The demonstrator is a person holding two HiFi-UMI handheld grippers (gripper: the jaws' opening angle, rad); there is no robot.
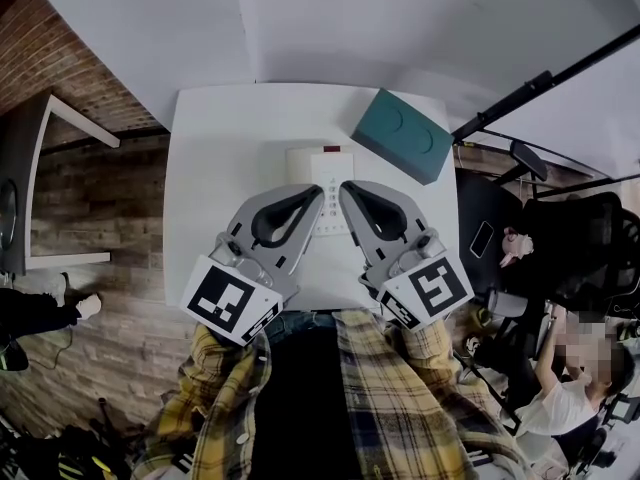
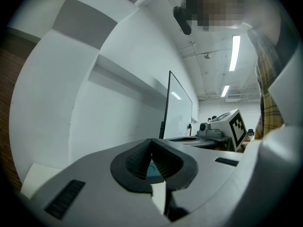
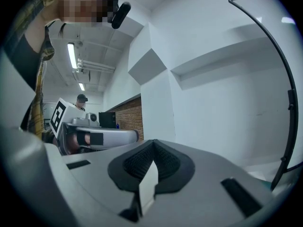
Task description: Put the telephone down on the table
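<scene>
A white telephone [image 1: 328, 168] with a keypad and a small red mark at its far end lies flat on the white table [image 1: 215, 168], near the middle. My left gripper [image 1: 318, 192] and right gripper [image 1: 344, 188] hover over its near half, tips close together, and hide part of it. Both are shut with nothing between the pads. In the left gripper view the left gripper [image 2: 151, 142] points up toward a white wall, its dark pads pressed together. The right gripper [image 3: 152, 143] looks the same in the right gripper view. Neither touches the telephone as far as I can tell.
A teal box [image 1: 402, 135] sits at the table's far right corner. Black stand poles [image 1: 520, 93] cross at the right, above a seated person [image 1: 565, 388]. A dark side table [image 1: 22, 183] stands at the left on brick-patterned floor.
</scene>
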